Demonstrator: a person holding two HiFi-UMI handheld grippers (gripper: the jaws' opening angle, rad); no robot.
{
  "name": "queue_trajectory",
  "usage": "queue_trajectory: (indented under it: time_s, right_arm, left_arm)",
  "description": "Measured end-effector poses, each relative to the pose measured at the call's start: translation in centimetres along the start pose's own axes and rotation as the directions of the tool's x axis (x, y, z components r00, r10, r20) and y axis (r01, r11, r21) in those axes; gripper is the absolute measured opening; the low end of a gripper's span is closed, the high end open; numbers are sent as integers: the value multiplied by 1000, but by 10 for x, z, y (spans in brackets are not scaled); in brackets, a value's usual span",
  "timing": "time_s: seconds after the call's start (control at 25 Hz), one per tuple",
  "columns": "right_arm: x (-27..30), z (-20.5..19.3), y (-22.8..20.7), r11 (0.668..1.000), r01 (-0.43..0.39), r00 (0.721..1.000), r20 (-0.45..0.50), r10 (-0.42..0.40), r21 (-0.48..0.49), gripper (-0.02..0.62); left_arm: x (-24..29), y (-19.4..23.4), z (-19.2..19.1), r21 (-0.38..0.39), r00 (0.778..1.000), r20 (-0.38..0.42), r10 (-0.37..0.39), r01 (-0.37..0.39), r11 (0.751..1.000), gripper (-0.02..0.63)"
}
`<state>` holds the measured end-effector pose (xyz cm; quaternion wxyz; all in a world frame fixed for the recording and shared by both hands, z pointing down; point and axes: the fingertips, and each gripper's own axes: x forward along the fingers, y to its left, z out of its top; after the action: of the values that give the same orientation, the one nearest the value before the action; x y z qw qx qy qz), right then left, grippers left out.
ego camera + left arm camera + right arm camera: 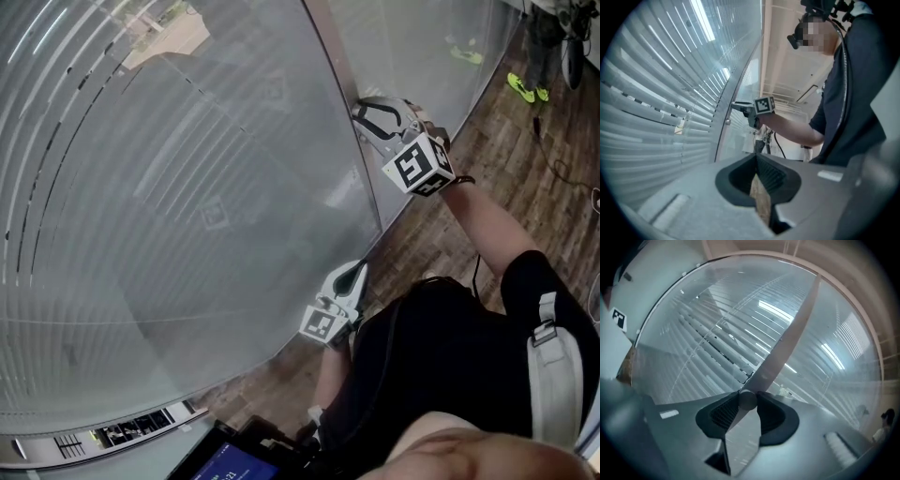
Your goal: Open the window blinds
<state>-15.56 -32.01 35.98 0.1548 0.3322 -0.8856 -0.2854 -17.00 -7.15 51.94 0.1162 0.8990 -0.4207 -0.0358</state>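
The slatted blinds (159,187) hang behind a glass wall, their slats nearly flat and shut. A round tilt knob (747,400) sits on the metal frame strip (787,343) between two panes. My right gripper (747,403) is shut on this knob, one pad on each side. In the head view the right gripper (364,109) reaches level against the frame strip (339,75), and the knob is hidden by its fingers. My left gripper (356,274) hangs lower, close to the glass, shut with nothing in it. The left gripper view shows its jaws (759,176) together and the right gripper (736,106) at the frame.
Wooden floor (441,234) runs along the foot of the glass wall. A dark screen (234,461) shows at the bottom edge of the head view. Another person's bright yellow-green shoes (522,87) stand at the far right, beside a cable on the floor.
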Motion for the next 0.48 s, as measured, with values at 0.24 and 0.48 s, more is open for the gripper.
queue_trajectory:
  time_s: [0.24, 0.48]
  right_arm:
    - [3, -7, -6, 935, -23, 999, 38, 10, 355, 126]
    - [3, -13, -9, 834, -46, 998, 55, 19, 549, 126]
  left_arm:
    - [0, -1, -2, -3, 1000, -5, -5, 5, 1000, 2]
    - [2, -3, -1, -2, 1000, -5, -16, 16, 1000, 2]
